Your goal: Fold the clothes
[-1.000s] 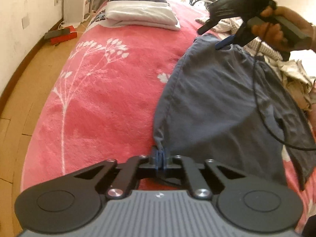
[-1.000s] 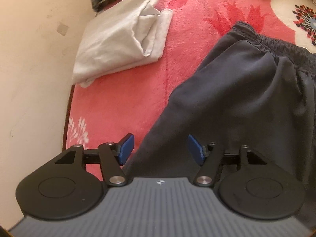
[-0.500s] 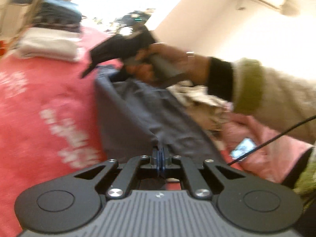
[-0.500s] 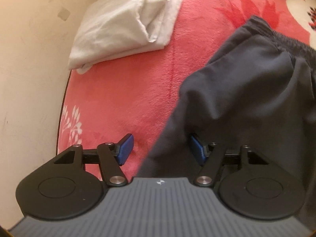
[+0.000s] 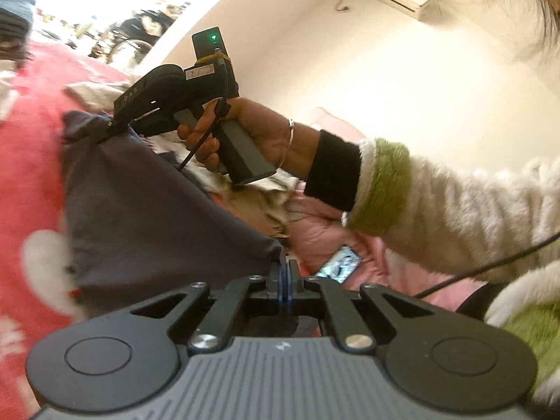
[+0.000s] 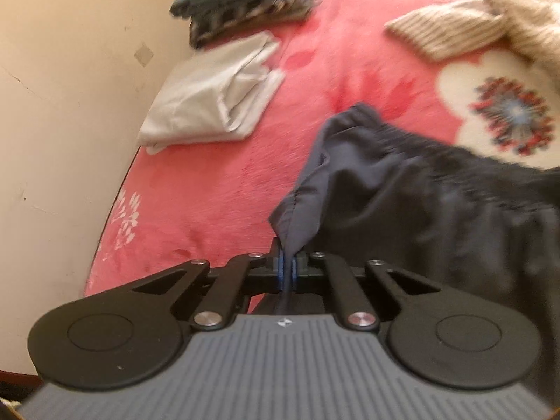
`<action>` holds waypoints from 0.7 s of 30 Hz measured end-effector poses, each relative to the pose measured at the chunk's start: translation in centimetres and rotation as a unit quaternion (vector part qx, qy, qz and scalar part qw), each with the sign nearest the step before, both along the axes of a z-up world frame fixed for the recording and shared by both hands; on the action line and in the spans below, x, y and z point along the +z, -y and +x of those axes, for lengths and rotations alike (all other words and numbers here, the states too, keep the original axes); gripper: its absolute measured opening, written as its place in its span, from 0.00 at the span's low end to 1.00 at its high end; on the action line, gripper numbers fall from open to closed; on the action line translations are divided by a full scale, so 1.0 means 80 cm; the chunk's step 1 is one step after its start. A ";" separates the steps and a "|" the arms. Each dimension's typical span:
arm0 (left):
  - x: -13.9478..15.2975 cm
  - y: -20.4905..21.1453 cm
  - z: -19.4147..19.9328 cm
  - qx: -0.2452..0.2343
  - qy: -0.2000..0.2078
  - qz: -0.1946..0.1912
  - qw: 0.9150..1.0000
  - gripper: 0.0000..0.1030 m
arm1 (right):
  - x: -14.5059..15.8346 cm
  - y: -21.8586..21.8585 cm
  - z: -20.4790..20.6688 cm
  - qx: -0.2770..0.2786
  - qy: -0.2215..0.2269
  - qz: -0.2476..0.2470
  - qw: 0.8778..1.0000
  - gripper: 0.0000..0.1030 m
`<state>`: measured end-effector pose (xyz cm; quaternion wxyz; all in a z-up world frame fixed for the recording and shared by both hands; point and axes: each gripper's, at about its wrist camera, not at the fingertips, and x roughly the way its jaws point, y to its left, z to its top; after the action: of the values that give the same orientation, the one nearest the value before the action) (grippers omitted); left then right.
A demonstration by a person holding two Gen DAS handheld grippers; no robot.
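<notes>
Left tongs (image 5: 283, 281) and right tongs (image 6: 286, 267) each clamped on dark shorts (image 6: 402, 192) corners, above red bed blanket (image 6: 217, 182).

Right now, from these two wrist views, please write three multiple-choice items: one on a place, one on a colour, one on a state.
1. Where does the folded white cloth lie?
A. on the red blanket, near the wall
B. on the floor
C. on top of the dark shorts

2. What colour is the flower-patterned blanket?
A. green
B. red
C. blue

3. How is the right gripper?
A. wide open
B. shut on nothing
C. shut on the dark shorts

Key: 1 A, it rests on the blanket beside the wall; 2 B, the pile is red; 3 C, fabric passes between its blue pads.
</notes>
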<state>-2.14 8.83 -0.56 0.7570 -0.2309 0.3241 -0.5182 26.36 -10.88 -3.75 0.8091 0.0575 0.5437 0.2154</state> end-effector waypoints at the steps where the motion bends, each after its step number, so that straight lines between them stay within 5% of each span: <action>1: 0.001 0.013 0.003 -0.009 0.000 -0.004 1.000 0.03 | 0.004 0.015 -0.003 -0.003 0.007 0.000 1.000 0.02; 10: -0.002 0.143 0.025 -0.093 0.008 0.008 0.996 0.03 | 0.011 0.145 -0.041 -0.036 0.059 -0.022 0.997 0.02; 21: -0.052 0.273 0.045 -0.139 -0.033 0.053 0.988 0.03 | -0.039 0.295 -0.075 -0.116 0.068 -0.022 0.991 0.02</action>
<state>1.46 -13.01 -4.71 0.6779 -0.1602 0.4046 -0.5926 20.34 -34.48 -6.90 0.8648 0.0874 0.4818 0.1115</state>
